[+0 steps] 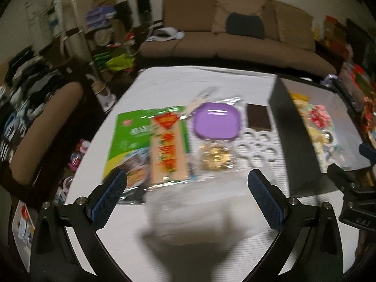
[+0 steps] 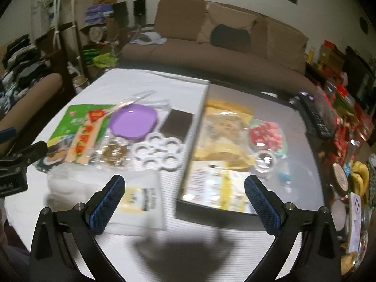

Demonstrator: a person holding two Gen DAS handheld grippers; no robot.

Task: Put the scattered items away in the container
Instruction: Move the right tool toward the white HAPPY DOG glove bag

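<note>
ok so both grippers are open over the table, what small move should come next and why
Probably lower the right gripper onto the white packet nearest it. Both grippers are open and empty, and that packet lies on the cloth just left of the black container, which already holds several items. The left gripper hovers over a blurred white bundle.

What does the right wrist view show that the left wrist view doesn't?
Only the right wrist view shows the printed white pouch near its jaws, the bananas at far right, and the black container's contents plainly, including a yellow snack bag. Only the left wrist view shows the container's tall dark outer wall. Both show the purple square plate, white ring holder, green packet and brown sofa.
</note>
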